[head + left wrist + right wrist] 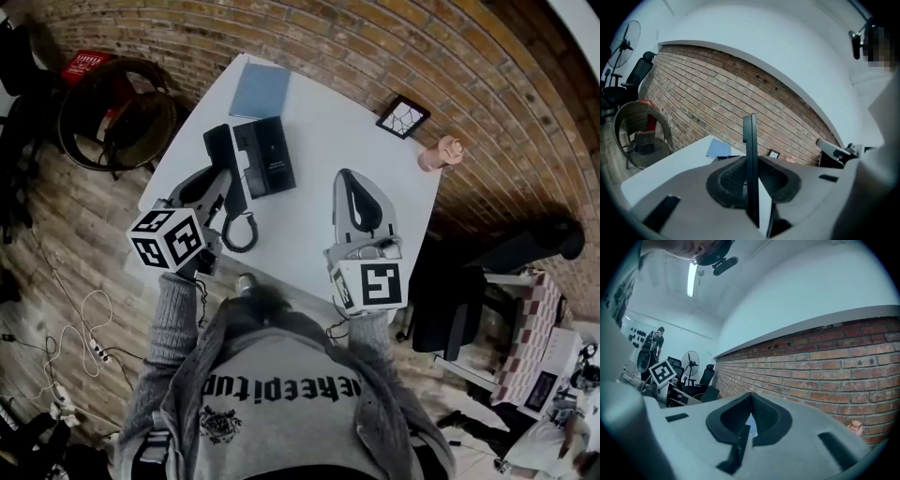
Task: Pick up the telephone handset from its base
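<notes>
White table [309, 234] beside brick wall [717, 93], left gripper [220, 183] near level, jaws pinching one handset [221, 150] clear of one base [272, 155], right gripper [349, 178] level, jaws together.

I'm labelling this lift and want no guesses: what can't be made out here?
Handset: head view, the gripped part is hidden under the left gripper; the left gripper view shows only its thin edge.
Telephone base: head view, keys too small and dark to read.
Pink object: head view, too small to identify.
Table: right gripper view, mostly hidden behind the right gripper itself.
</notes>
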Available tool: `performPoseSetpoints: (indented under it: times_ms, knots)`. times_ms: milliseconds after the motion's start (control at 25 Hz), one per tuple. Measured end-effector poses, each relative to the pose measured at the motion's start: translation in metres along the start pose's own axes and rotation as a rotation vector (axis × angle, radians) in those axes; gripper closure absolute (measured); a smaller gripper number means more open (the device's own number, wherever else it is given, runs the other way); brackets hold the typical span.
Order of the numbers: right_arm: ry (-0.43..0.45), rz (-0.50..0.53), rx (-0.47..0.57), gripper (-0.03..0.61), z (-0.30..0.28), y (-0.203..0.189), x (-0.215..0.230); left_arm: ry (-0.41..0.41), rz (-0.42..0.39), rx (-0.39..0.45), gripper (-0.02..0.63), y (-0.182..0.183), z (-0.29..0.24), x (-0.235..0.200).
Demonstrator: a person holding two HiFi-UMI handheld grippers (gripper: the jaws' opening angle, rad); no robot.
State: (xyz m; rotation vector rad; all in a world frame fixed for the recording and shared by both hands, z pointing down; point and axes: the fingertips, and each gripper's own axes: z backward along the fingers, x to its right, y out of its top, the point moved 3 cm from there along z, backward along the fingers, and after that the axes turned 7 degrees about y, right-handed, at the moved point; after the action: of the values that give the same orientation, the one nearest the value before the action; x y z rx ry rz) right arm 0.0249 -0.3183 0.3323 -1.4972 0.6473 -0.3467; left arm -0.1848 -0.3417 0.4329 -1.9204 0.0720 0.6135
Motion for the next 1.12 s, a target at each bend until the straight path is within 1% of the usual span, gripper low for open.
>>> performPoseSetpoints:
  times_ms: [280, 680, 840, 1120]
  knots:
    - [0.037, 0.008, 0.029, 0.575, 0.019, 0.01, -0.01, 0.039, -0.017, 0.093, 0.543, 0.012, 0.043, 0.018]
    - [0.084, 0.017, 0.075, 0.575, 0.049, 0.023, -0.016, 0.13, -0.143, 0.206, 0.545, 0.021, 0.092, 0.055]
    - [0.101, 0.023, 0.098, 0.575, 0.063, 0.029, -0.018, 0.15, -0.174, 0.245, 0.545, 0.02, 0.111, 0.071]
    - [0.122, 0.03, 0.134, 0.575, 0.086, 0.039, -0.021, 0.216, -0.226, 0.314, 0.545, 0.02, 0.143, 0.092]
